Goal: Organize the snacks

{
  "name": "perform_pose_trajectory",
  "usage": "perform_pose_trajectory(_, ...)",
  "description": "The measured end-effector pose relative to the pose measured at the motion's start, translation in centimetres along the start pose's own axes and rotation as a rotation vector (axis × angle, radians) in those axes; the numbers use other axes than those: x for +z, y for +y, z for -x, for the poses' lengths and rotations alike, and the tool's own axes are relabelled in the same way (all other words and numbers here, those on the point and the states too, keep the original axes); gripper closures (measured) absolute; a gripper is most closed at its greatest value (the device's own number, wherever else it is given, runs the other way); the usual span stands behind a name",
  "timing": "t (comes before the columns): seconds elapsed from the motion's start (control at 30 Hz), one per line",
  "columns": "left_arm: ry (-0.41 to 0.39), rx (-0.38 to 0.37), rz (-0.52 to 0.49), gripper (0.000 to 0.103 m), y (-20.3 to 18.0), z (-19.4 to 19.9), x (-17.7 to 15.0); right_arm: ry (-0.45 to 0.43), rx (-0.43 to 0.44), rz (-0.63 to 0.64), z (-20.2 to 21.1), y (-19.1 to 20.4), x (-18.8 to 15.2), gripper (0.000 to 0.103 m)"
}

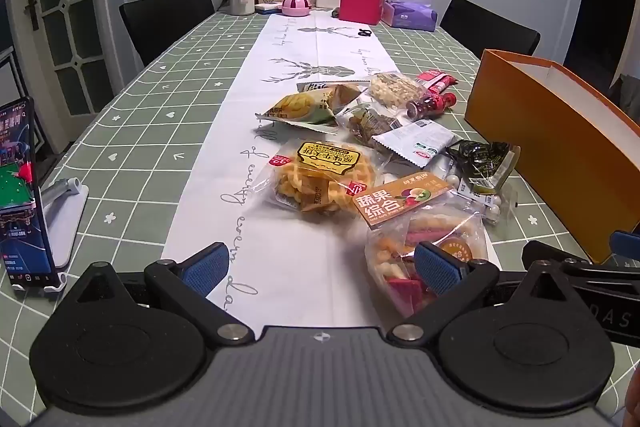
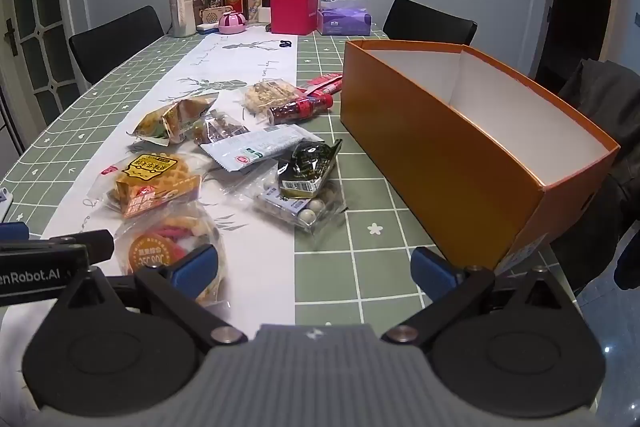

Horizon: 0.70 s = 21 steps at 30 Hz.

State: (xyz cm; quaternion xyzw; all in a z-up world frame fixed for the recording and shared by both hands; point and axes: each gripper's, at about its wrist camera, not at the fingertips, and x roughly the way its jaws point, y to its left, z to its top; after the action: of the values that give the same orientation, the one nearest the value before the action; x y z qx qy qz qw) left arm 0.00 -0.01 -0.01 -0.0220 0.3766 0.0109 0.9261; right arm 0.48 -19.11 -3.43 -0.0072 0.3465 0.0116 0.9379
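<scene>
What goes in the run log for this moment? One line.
stage: not started | left gripper: open, empty | right gripper: open, empty | snack packets: on table | orange box: empty

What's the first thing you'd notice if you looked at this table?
The big orange box, open and empty, on the table's right side. Next, the heap of snack bags left of it, spilling over the white runner. Both open tongs hover at the near edge, holding nothing.

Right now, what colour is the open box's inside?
White inside, orange outside; the box shows best in the right wrist view.
</scene>
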Motion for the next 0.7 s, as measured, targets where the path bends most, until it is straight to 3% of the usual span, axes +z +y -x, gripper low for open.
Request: perform_pose_trajectory(0.7,0.000,-0.007,0.007,0.000,-0.30,-0.04,0.05,0.009,-0.008,-0.001,-0.72,-0.48,-0.16,0.003)
